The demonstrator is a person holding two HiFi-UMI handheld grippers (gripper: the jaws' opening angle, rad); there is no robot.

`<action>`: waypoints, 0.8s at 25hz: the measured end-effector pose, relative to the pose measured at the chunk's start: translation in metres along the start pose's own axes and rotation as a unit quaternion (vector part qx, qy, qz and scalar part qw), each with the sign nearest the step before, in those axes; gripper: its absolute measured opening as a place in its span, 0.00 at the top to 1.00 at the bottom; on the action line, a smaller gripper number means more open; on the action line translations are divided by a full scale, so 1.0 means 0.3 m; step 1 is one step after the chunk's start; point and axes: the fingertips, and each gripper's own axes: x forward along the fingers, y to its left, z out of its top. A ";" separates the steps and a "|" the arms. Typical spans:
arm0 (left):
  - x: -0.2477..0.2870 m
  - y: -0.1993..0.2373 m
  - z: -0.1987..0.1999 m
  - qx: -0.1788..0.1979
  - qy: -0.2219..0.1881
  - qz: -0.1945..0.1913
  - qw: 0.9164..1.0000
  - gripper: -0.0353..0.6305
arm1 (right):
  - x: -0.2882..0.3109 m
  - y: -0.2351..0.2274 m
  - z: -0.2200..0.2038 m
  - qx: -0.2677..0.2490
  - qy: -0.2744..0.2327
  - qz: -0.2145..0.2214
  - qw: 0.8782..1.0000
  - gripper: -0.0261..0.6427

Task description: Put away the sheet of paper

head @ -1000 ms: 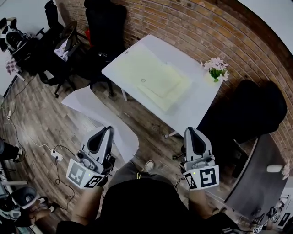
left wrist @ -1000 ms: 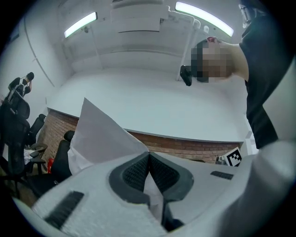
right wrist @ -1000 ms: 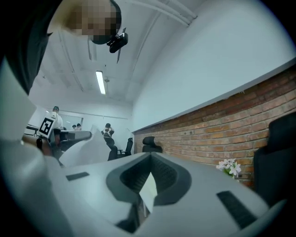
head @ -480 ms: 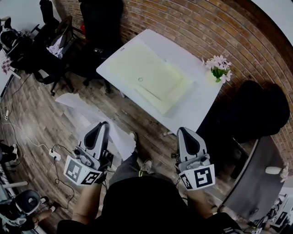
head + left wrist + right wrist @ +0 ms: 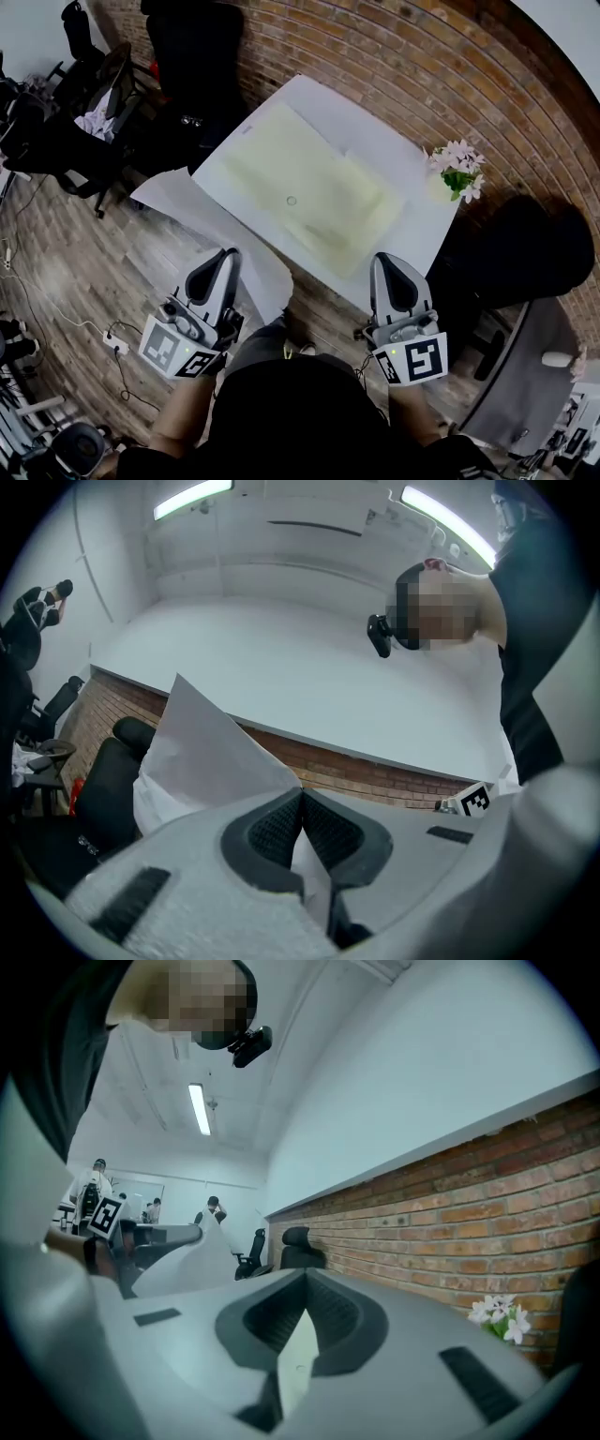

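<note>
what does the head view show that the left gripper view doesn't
Only the head view: the white table with pale yellow sheets, the flowers and the wooden floor. Only the left gripper view: the left gripper with jaws shut on the sheet of paper, plus ceiling lights. Both: that sheet, the brick wall and a black chair.

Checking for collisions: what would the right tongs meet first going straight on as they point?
Likely the black office chair by the brick wall; depth is unclear, and the white table's edge may come first.
</note>
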 end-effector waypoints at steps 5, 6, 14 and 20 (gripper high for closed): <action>0.072 0.118 -0.025 -0.034 0.005 -0.025 0.999 0.91 | 0.150 -0.008 0.033 -0.012 0.000 -0.020 1.000 0.94; 0.092 0.140 -0.036 -0.038 0.009 -0.030 0.999 0.91 | 0.172 -0.011 0.034 -0.012 0.001 -0.024 1.000 0.94; 0.262 0.161 -0.083 -0.054 0.022 -0.062 0.996 0.91 | 0.209 -0.142 0.025 -0.008 0.013 -0.053 0.998 0.94; 0.328 0.157 -0.111 -0.063 0.043 -0.081 0.994 0.91 | 0.222 -0.203 0.038 -0.007 0.000 -0.052 0.999 0.94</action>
